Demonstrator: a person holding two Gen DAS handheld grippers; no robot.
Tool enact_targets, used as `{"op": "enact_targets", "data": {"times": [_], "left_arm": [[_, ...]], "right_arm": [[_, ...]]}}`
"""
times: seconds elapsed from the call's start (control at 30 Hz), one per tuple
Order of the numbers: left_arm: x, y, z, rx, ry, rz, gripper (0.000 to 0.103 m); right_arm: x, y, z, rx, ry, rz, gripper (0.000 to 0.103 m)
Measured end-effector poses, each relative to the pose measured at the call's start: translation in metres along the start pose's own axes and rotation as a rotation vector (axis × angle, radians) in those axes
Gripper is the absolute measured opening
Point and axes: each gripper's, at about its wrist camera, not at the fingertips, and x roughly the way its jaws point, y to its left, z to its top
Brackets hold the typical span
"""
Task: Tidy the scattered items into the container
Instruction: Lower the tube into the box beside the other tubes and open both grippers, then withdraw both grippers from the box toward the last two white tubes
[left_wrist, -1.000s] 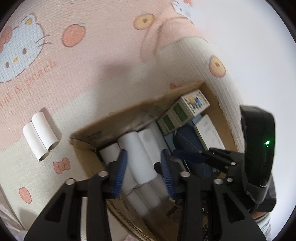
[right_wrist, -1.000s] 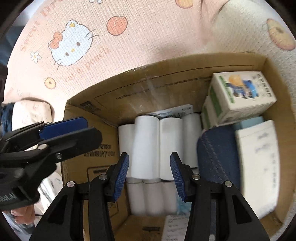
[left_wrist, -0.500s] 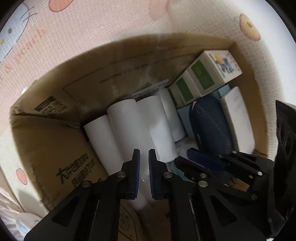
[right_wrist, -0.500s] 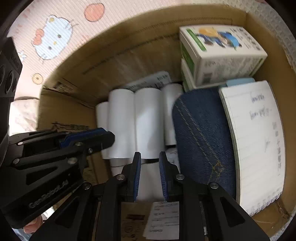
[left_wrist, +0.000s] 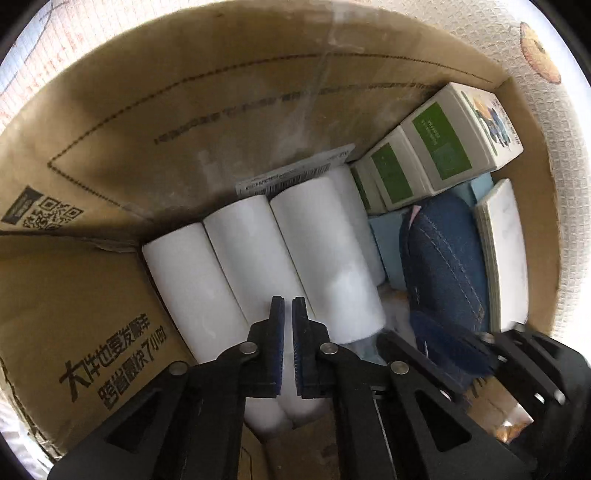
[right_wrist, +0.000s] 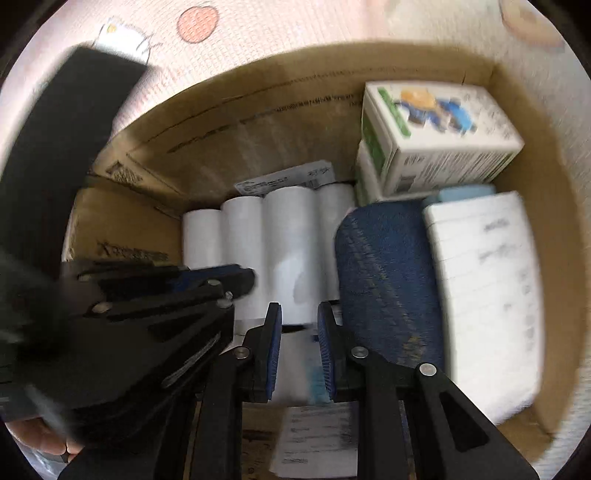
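Inside the cardboard box (left_wrist: 258, 110), the left hand-held gripper (left_wrist: 287, 306) is clenched empty above white paper rolls (left_wrist: 325, 258); the right hand-held gripper (right_wrist: 299, 314) is clenched too, holding nothing clearly visible.

A brown cardboard box (left_wrist: 229, 110) with matt, slightly scuffed walls holds smooth white paper rolls (left_wrist: 255, 254). At three o'clock lies a rounded blue denim cloth pouch (left_wrist: 443, 266) with pale stitching, beside a lined paper notepad (right_wrist: 487, 295). At one o'clock sit glossy printed card cartons (left_wrist: 454, 144). Both grippers are matt black plastic with ribbed blue pads (right_wrist: 274, 347) and shiny metal rivets (left_wrist: 248, 347).
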Motion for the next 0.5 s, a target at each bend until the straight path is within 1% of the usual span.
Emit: {"op": "enact_targets", "data": {"times": [0.03,0.1,0.13,0.2,0.3,0.37,0.43,0.5], "left_arm": [[0.0,0.001,0.0,-0.007,0.002,-0.006,0.004],[-0.003,0.003,-0.002,-0.013,0.006,-0.013,0.004],[-0.007,0.004,-0.004,-0.013,0.0,-0.002,0.004],[-0.023,0.007,-0.011,-0.008,-0.053,0.031,0.004],[-0.053,0.009,-0.023,0.043,-0.155,0.08,0.005],[-0.07,0.013,-0.031,0.065,-0.215,0.091,0.005],[-0.086,0.018,-0.039,0.095,-0.262,0.076,0.005],[-0.096,0.024,-0.045,0.113,-0.288,0.045,0.005]], "right_arm": [[-0.004,0.003,-0.001,-0.025,-0.009,-0.029,0.017],[-0.009,0.008,-0.004,-0.063,-0.015,-0.041,0.017],[-0.011,0.01,-0.004,-0.074,-0.019,-0.04,0.017],[-0.012,0.012,-0.004,-0.077,-0.024,-0.02,0.017],[-0.009,0.011,0.0,-0.064,-0.012,0.016,0.017],[-0.004,0.009,0.005,-0.046,-0.002,0.038,0.017],[0.003,0.01,0.009,-0.036,0.002,0.005,0.017],[0.011,0.01,0.01,-0.044,0.012,-0.038,0.016]]}}
